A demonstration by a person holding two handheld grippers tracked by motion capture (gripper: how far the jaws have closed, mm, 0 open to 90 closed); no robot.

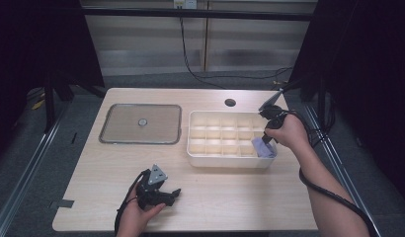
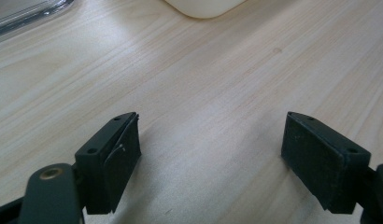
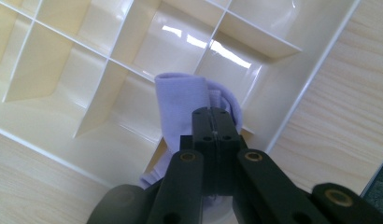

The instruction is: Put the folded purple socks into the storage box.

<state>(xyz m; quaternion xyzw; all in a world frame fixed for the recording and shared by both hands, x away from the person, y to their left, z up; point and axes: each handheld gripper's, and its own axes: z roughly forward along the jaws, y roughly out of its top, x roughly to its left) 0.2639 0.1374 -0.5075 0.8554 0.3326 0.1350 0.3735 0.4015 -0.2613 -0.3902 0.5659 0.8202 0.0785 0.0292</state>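
Right gripper (image 1: 268,129) poised over the near right corner of the white compartment organizer (image 1: 229,159), its fingers (image 3: 213,140) pressed flat together with no gap between the pads, closed over a fold of the lavender sock (image 3: 185,105). Sock bunched in the corner compartment closest to the person's right hand (image 1: 289,132), part of it standing above the dividers, part trailing down beneath the gripper in the right gripper view; fabric seen on both sides of the closed fingers. Remaining compartments of the organizer (image 3: 133,42) showing bare, glossy plastic. Organizer sitting on the right half of the light wooden tabletop (image 1: 215,197), with the clear rectangular lid (image 1: 141,123) lying flat just to its left, a small round knob at its centre. Left gripper (image 1: 167,196) resting low at the near edge of the tabletop, held in the left hand (image 1: 139,215), well apart from the organizer. Its fingers (image 2: 110,158) spread wide, nothing between them but bare wood grain, a rounded corner of the organizer (image 2: 206,7) and an edge of the lid (image 2: 26,14) visible beyond. Black cable looping from the right forearm off the tabletop's right side.
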